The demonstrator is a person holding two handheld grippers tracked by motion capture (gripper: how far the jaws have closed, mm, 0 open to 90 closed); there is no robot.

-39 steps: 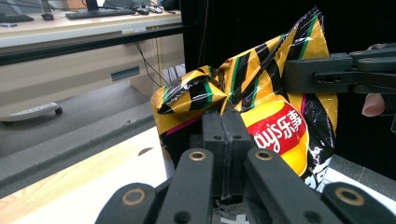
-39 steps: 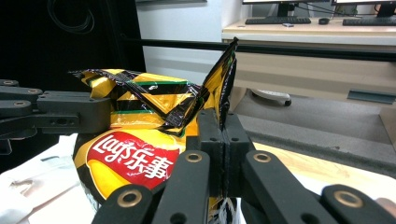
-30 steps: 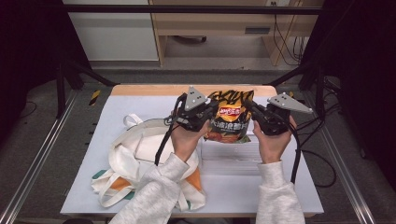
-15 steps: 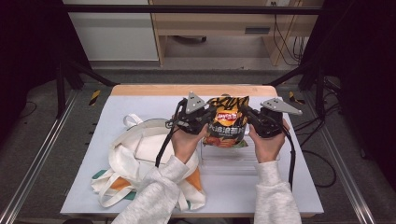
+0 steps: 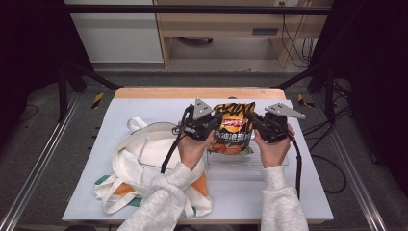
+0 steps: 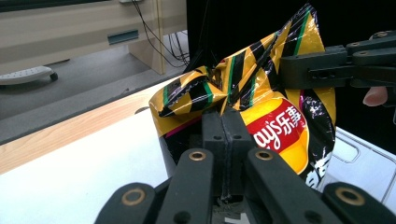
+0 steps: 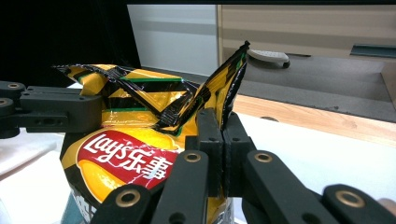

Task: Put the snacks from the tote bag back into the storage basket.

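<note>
High view. Pale tabletop (image 5: 144,103) with a wooden strip along the far edge; grey floor, dark frame posts, light wooden furniture and trailing cables beyond. Chip bag (image 5: 234,129) held upright near the middle of the tabletop, a little toward the right edge, above a clear plastic tray (image 5: 240,168). Left gripper (image 5: 204,126) at the bag's left side, right gripper (image 5: 260,127) at its right side, one on each upper edge. Cream cloth tote bag (image 5: 144,159) with orange and green patches crumpled toward the near left corner, just beside the left forearm.

Left gripper view. Fingers (image 6: 215,135) clenched flat together, pinching the bag's (image 6: 275,121) crinkled top edge. Glossy foil, yellow with black and green stripes, red logo patch below. Right gripper's (image 6: 299,70) black fingers clamped on the bag's far upper corner. White tabletop and the wooden edge strip off to the left.

Right gripper view. Fingers (image 7: 210,135) pressed shut on a fold of the bag's (image 7: 135,158) top seam; foil creased into sharp peaks above them. Left gripper (image 7: 100,114) gripping the opposite side of the top. Pale cabinet fronts and grey floor behind.
</note>
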